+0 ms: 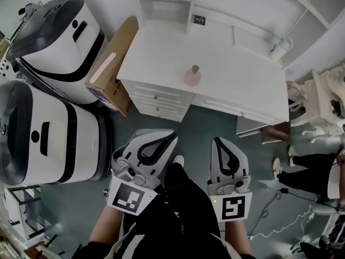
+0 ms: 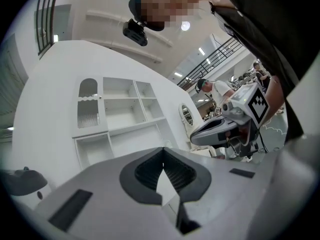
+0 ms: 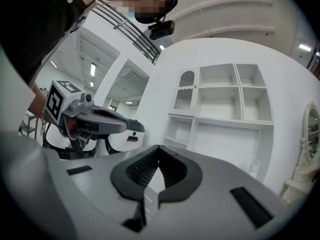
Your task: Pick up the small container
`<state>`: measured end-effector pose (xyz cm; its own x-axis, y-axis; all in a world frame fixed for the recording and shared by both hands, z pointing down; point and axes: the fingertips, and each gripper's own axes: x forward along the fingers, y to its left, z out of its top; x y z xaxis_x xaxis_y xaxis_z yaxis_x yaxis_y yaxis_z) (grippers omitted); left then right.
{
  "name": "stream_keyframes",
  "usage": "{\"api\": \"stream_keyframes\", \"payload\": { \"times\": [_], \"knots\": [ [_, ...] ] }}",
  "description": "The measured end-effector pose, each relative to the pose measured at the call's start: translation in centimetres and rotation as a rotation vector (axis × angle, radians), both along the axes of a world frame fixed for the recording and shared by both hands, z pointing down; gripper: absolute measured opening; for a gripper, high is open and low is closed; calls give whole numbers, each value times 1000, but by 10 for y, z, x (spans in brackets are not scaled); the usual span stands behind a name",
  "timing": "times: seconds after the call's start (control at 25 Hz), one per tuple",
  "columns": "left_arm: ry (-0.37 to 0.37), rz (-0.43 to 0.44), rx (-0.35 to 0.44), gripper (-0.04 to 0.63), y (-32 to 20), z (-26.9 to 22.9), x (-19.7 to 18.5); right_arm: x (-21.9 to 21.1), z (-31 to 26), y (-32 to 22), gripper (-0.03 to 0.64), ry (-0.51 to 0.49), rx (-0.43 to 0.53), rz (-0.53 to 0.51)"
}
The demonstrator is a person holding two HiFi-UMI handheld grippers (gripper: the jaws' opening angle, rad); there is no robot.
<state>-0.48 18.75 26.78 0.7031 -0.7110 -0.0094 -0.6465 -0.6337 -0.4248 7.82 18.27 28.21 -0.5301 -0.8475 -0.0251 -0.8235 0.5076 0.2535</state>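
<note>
Evidently closed left tongs [image 1: 172, 135], right tongs [image 1: 218, 141] face small container [image 1: 192, 76] — perhaps glass.

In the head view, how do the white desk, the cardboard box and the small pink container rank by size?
1. white desk, largest by far
2. cardboard box, beside the desk
3. small pink container, on the desk, clearly smallest

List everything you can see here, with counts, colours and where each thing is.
small container: one, pink with tan lid, middle of desk top.
desk: one, white, with drawers, ahead of the person.
cup: one, white, desk's back right corner.
cardboard box: one, brown, against desk's left side.
machines: two, white and black, floor at left.
left gripper: one, grey-white, jaws shut, empty, short of the desk.
right gripper: one, grey-white, jaws shut, empty, beside the left.
</note>
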Motion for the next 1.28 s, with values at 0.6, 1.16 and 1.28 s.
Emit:
{"api": "stream_keyframes", "payload": {
  "times": [0.6,1.16,1.28],
  "knots": [
    [16,-80,-13,0,-97,-7,30,39,0,-93,1,33,-28,-58],
    [-13,-79,-35,0,-118,1,38,49,14,-109,2,25,-61,-48],
    [-14,-60,-30,0,-125,0,41,52,14,-115,0,19,-57,-26]
  ]
}}
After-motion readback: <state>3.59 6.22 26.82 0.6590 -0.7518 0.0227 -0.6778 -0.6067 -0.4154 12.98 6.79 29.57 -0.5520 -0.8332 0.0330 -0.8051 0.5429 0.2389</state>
